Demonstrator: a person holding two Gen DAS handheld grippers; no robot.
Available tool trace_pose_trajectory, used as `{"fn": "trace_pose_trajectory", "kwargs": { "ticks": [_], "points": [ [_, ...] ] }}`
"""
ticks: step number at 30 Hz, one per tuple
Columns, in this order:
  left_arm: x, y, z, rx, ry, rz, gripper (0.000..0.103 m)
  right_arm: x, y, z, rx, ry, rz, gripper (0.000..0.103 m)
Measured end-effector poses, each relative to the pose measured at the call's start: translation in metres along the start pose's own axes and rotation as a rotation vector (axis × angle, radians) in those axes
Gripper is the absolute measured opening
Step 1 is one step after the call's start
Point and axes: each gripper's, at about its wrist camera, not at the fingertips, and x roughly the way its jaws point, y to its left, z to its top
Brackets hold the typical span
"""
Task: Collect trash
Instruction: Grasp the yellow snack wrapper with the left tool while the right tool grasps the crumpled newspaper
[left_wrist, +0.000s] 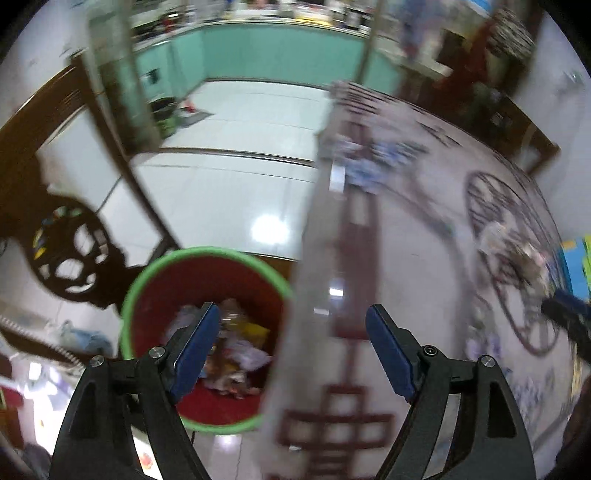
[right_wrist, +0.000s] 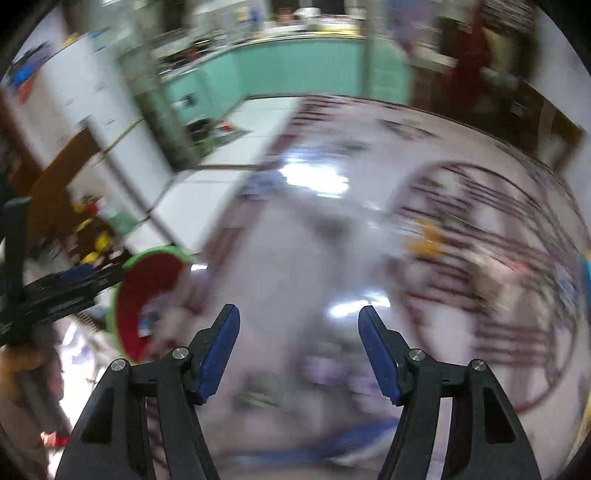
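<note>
No writing is legible through the blur; both the left tongs (left_wrist: 290, 325) and right tongs (right_wrist: 299, 326) gape wide and empty, the crumpled trash (left_wrist: 236, 350) lying in the green-rimmed red plastic bin (left_wrist: 207, 254) beside the patterned counter (left_wrist: 424, 258).

left wrist cam: sits behind its own fingers, steep down-forward look. it straddles the table (left_wrist: 424, 258) edge, with the red bin (left_wrist: 207, 332) close below at lower centre-left, floor upper centre, table top filling the right half. right wrist cam: same mount, same steep pitch, but over the table (right_wrist: 295, 258), which fills most of the frame; heavy motion blur. shared: the bin (right_wrist: 147, 299) shows at its left edge, partly cut off by the table. the teal cabinets (left_wrist: 277, 55) (right_wrist: 295, 62) run across the top of both. each view catches the other gripper at its edge.
</note>
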Motion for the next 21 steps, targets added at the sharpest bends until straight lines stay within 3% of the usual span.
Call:
{"fn": "trace_pose_trajectory", "kwargs": {
  "ticks": [4, 7, 12, 13, 18, 20, 21],
  "points": [
    [-0.002, -0.050, 0.000, 0.073, 0.006, -0.032, 0.081, -0.012, -0.081, -0.002, 0.098, -0.014, -0.098, 0.066],
    [-0.003, -0.084, -0.002, 0.109, 0.010, -0.038, 0.081, -0.015, -0.130, 0.006, 0.129, -0.022, -0.122, 0.066],
    [-0.001, -0.136, -0.003, 0.132, 0.023, -0.038, 0.081, 0.008, -0.173, 0.040, 0.079, -0.009, -0.079, 0.067],
    [-0.001, -0.144, -0.003, 0.137, 0.024, -0.036, 0.081, 0.017, -0.175, 0.045, 0.061, 0.012, -0.070, 0.071],
    [0.004, -0.179, 0.002, 0.164, 0.024, -0.021, 0.081, 0.076, -0.185, 0.056, -0.002, 0.114, 0.023, 0.071],
    [0.009, -0.191, 0.007, 0.168, 0.024, -0.014, 0.081, 0.085, -0.191, 0.052, 0.005, 0.122, 0.066, 0.052],
    [0.015, -0.198, 0.012, 0.172, 0.028, -0.005, 0.081, 0.083, -0.192, 0.051, 0.015, 0.113, 0.083, 0.050]
  ]
}}
